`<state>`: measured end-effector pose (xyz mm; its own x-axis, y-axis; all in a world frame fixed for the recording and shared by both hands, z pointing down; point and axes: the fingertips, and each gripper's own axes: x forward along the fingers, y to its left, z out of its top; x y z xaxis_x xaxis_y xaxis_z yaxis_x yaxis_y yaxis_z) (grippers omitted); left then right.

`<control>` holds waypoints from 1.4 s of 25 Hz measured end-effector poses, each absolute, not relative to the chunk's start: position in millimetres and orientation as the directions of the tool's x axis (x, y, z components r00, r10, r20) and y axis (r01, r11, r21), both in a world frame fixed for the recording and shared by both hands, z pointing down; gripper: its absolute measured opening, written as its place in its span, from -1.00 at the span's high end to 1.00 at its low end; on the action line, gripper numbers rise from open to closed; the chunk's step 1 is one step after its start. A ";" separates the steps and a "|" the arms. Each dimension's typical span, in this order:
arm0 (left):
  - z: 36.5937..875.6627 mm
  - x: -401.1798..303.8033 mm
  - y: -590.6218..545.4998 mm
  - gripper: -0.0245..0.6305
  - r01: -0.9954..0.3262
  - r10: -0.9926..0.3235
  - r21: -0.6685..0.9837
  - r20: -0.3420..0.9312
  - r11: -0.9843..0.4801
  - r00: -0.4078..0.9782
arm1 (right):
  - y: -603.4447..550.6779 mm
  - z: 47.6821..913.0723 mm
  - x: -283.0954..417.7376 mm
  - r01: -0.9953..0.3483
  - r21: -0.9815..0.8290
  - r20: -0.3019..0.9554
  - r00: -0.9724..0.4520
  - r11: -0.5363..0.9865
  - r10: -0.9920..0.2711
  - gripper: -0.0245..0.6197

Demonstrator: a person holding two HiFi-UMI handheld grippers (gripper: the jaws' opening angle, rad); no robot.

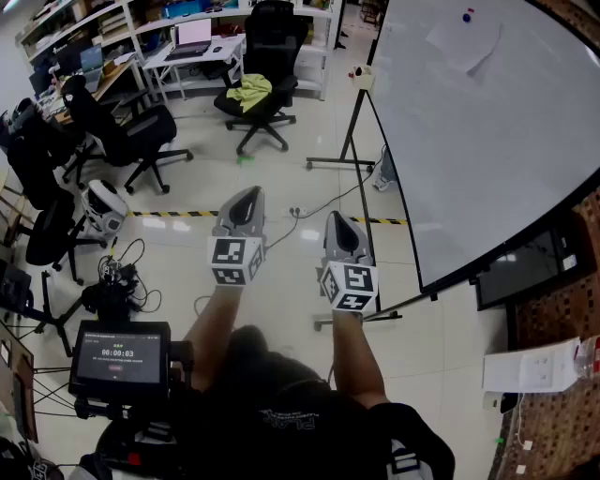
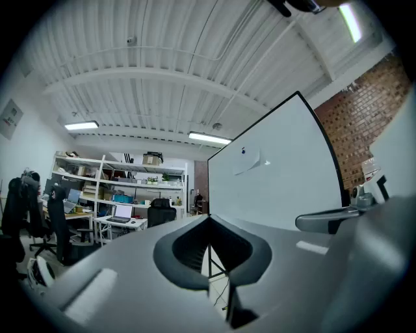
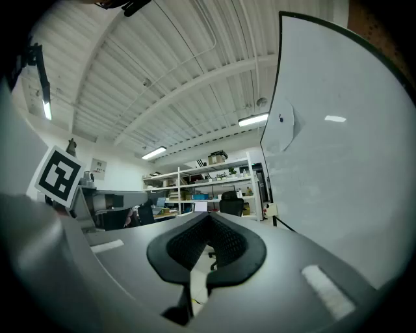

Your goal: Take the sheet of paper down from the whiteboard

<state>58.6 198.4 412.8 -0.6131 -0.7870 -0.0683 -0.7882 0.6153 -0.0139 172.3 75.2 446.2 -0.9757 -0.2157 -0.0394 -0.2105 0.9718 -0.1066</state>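
1. While I held them out level, my left gripper (image 1: 246, 199) and right gripper (image 1: 339, 225) were both closed and empty.
2. The sheet of paper (image 1: 464, 42) hung high on the whiteboard (image 1: 487, 150), well apart from both claws, under a blue magnet (image 1: 467, 16).
3. It looked light, limp and easily torn; I judged a loose lower corner the best hold.
4. Open floor lay ahead; the board's stand (image 1: 353, 127) stood near my right.

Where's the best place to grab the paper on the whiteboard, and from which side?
On the paper, probably the lower edge, away from the blue magnet pinning its top. It lies nearly flat on the whiteboard, so come from the front and slightly below, slipping one jaw of the right hand-held gripper under that free edge. Its jaws are shut, so open them first.
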 end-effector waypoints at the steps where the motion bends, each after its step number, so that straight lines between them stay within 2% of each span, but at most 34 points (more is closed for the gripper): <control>1: 413.2 60.8 197.9 0.92 -0.792 -0.791 -0.011 -0.069 0.610 -0.608 | 74.0 446.4 174.4 -0.216 -0.106 -0.038 -0.975 0.971 -0.221 0.88; 15: 431.6 11.9 210.6 0.92 -0.759 -0.754 0.031 -0.095 0.650 -0.650 | 71.1 464.8 138.9 -0.218 -0.072 -0.028 -0.975 0.973 -0.220 0.88; 21: 410.5 -91.9 142.3 0.92 -0.756 -0.753 0.043 -0.065 0.653 -0.655 | 2.1 435.1 28.9 -0.202 -0.049 0.007 -0.979 0.978 -0.202 0.88; 28: 430.9 -106.2 144.6 0.92 -0.767 -0.762 0.030 -0.098 0.641 -0.640 | -10.9 456.3 22.1 -0.264 -0.060 -0.008 -0.964 0.963 -0.265 0.88; 35: 419.5 -183.8 85.4 0.92 -0.802 -0.797 0.039 -0.098 0.596 -0.597 | -61.2 443.5 -52.8 -0.308 -0.042 0.003 -0.951 0.950 -0.308 0.88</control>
